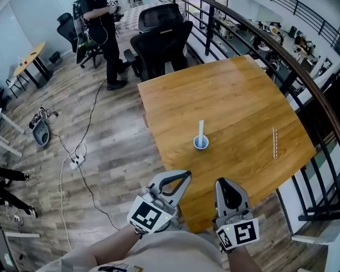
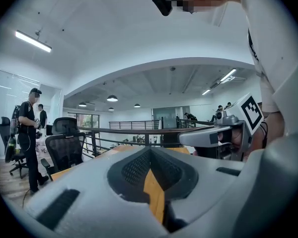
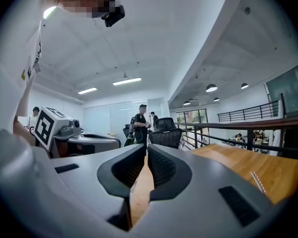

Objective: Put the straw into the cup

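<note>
A small blue cup (image 1: pixel 200 143) stands near the middle of the wooden table (image 1: pixel 238 101), with a white straw (image 1: pixel 201 129) upright in it. A striped paper straw (image 1: pixel 275 143) lies flat near the table's right edge; in the right gripper view this striped straw (image 3: pixel 258 181) shows at the lower right. My left gripper (image 1: pixel 184 175) (image 2: pixel 149 150) hangs at the table's near edge, short of the cup, shut and holding nothing. Beside it, my right gripper (image 1: pixel 222 182) (image 3: pixel 145 150) is also shut with nothing between its pads.
A black office chair (image 1: pixel 161 35) stands at the table's far side, with a person (image 1: pixel 102 27) on the floor behind it. A dark railing (image 1: pixel 306 89) runs along the table's right side. Cables and a power strip (image 1: pixel 76 160) lie on the floor to the left.
</note>
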Available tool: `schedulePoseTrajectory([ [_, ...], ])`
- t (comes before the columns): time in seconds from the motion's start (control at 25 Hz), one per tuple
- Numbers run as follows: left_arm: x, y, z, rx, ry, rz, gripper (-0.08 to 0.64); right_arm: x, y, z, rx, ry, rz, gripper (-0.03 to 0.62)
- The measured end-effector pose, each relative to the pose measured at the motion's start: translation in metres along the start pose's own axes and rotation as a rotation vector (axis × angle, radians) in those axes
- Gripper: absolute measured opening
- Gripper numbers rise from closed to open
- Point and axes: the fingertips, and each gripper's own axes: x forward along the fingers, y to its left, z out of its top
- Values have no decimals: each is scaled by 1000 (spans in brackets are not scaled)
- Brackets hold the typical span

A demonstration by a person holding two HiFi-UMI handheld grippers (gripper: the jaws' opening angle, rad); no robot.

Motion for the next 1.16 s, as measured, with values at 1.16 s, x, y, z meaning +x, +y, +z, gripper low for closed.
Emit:
schedulePoseTrajectory([
  [1.16, -10, 10, 8, 30, 20, 21, 14, 0, -9, 27, -19, -62, 2, 29],
])
